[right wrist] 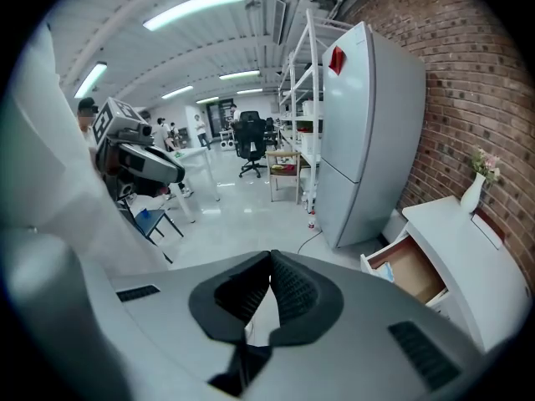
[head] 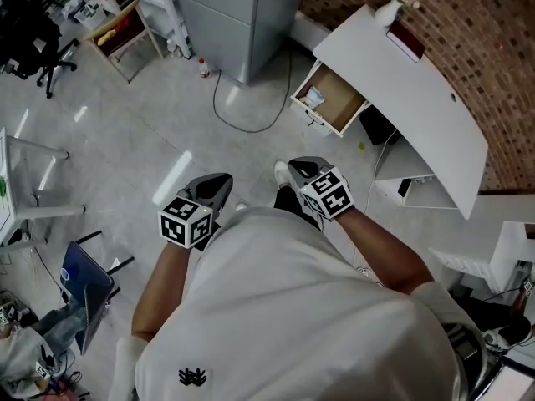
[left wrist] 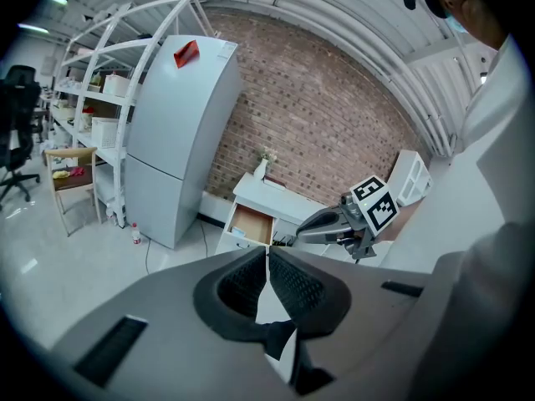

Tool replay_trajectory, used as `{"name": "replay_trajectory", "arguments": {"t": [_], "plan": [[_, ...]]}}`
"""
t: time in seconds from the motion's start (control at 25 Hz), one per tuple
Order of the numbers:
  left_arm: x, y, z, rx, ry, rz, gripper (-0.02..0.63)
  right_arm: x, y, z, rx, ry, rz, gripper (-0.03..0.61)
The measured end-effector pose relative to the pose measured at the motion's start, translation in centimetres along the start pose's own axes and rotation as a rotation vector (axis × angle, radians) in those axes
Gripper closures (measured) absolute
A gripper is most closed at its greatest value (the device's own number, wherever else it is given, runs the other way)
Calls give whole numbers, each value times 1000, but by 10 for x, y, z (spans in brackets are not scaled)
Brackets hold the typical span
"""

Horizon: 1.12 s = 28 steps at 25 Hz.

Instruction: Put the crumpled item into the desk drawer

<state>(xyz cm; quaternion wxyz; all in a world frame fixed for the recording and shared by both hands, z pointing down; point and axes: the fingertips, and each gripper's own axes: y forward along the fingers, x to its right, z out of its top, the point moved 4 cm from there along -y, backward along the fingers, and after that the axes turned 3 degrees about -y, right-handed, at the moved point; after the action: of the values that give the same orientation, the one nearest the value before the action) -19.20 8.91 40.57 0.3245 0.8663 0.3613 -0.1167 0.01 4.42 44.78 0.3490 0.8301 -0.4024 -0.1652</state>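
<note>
I hold my left tongs point(head: 222, 180) and right tongs point(head: 296, 166) pulled in close to the body at the centre of the head view. Each pair of jaws is pressed together with nothing between them, which I take as a parked posture, since there is nothing to carry. The crumpled item point(head: 313, 97) (a pale bluish wad) lies inside the drawer point(head: 341, 100), which stands pulled out from the white counter point(head: 410, 90) at the upper right, well apart from both tongs, so I judge the placing done.
</note>
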Motion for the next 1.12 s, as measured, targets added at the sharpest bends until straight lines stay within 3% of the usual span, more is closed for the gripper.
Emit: {"name": "replay_trajectory", "arguments": {"t": [1.12], "plan": [[17,13,-9,-34,6,-16,583,-13,-19,8,49,1,45,551]]}}
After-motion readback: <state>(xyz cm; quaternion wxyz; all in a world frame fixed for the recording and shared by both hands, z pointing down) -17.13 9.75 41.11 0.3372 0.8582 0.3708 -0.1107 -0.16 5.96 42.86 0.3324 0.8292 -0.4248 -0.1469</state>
